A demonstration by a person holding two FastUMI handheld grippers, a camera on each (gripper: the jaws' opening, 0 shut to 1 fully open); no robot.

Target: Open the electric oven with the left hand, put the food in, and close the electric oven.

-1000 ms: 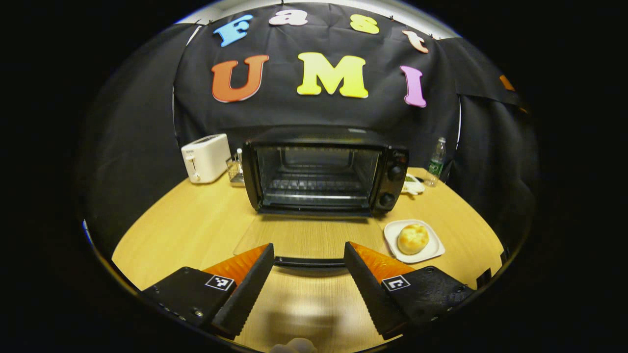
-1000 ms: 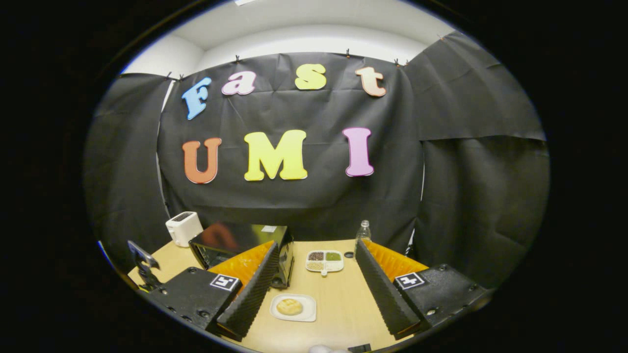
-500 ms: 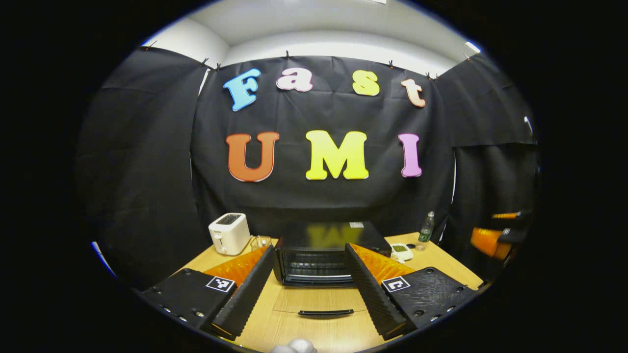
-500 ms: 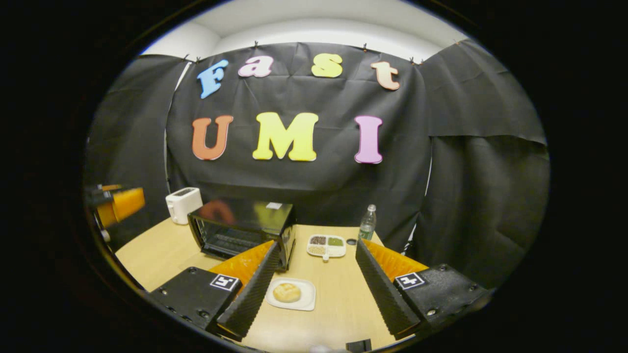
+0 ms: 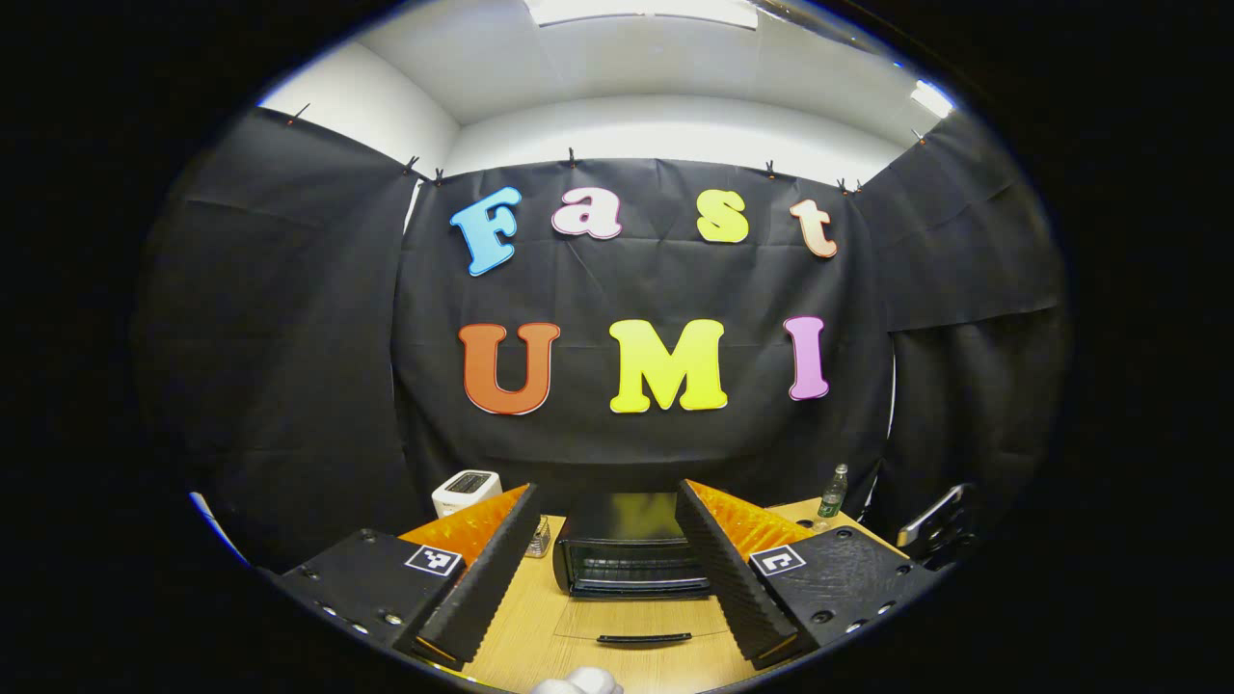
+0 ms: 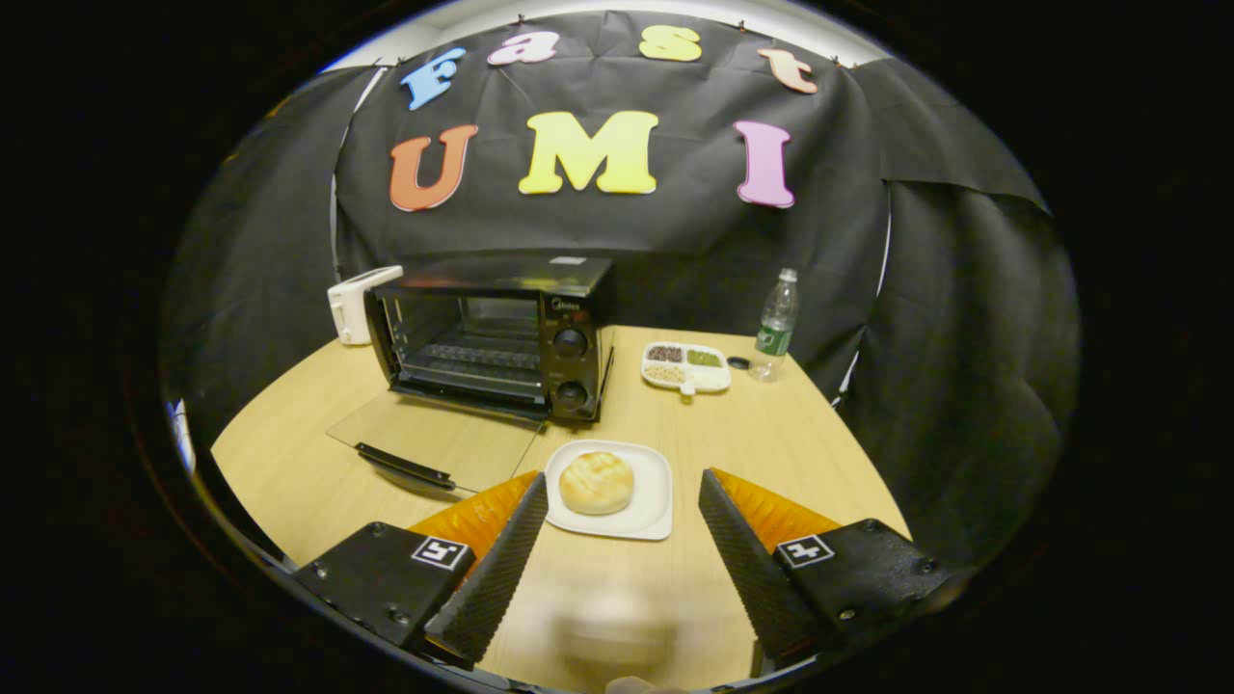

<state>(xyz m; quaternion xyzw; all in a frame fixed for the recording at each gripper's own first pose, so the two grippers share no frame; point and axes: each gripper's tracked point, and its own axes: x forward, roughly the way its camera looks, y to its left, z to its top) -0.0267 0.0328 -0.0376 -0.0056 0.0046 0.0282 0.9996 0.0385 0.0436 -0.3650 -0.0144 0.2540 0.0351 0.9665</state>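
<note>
The black electric oven [image 6: 496, 333] stands on the wooden table [image 6: 771, 453] with its glass door [image 6: 434, 445] folded down flat and the rack inside showing. A round bun [image 6: 597, 482] lies on a white plate [image 6: 657, 511] in front of the oven's knobs. My right gripper [image 6: 623, 476] is open just short of the plate, with nothing between its fingers. My left gripper [image 5: 606, 487] is open and empty, held back from the oven [image 5: 631, 554] and its lowered door handle [image 5: 644, 637].
A white toaster [image 6: 352, 304] stands left of the oven. Behind and to the right are a divided dish of grains [image 6: 686, 366] and a plastic bottle [image 6: 776, 313]. Black cloth walls close the table in.
My left gripper has drawn back and tilted up from the opened door. My right gripper has tipped down and come close to the bun's plate.
</note>
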